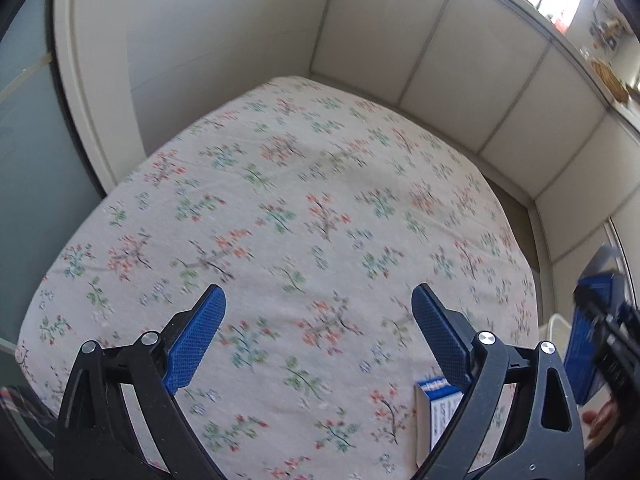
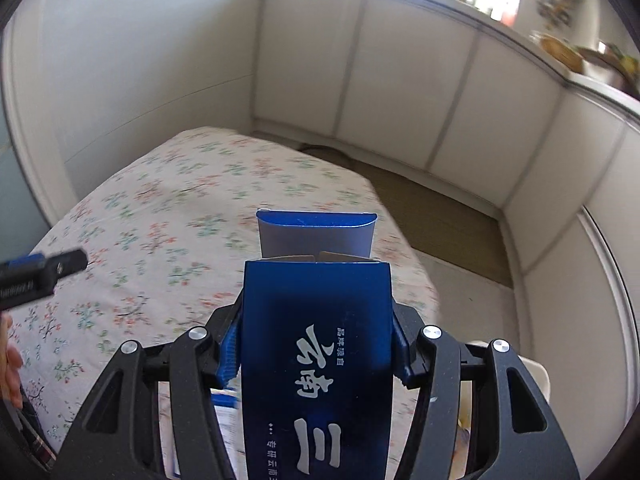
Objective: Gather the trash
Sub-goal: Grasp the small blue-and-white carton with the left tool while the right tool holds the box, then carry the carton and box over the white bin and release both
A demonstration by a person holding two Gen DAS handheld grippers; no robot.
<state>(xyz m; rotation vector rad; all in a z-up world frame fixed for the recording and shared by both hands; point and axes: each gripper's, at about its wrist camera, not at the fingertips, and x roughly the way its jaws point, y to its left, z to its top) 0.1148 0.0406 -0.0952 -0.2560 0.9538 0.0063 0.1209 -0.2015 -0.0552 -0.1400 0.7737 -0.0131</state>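
My right gripper point(image 2: 316, 352) is shut on a tall dark blue carton point(image 2: 316, 320) with white Chinese lettering and an open top flap, held above the bed's right edge. It also shows at the right edge of the left wrist view point(image 1: 588, 344). My left gripper point(image 1: 318, 320) is open and empty over the floral bedsheet point(image 1: 280, 200). A small white and blue box point(image 1: 436, 412) lies on the sheet just below the left gripper's right finger point(image 1: 436, 336); part of it shows under the carton in the right wrist view point(image 2: 228, 420).
White panelled walls point(image 2: 400, 80) wrap the bed's far and right sides, with a cluttered sill point(image 2: 568, 52) above. A strip of floor point(image 2: 432, 216) runs right of the bed. A white container rim point(image 2: 536, 372) sits below the right gripper.
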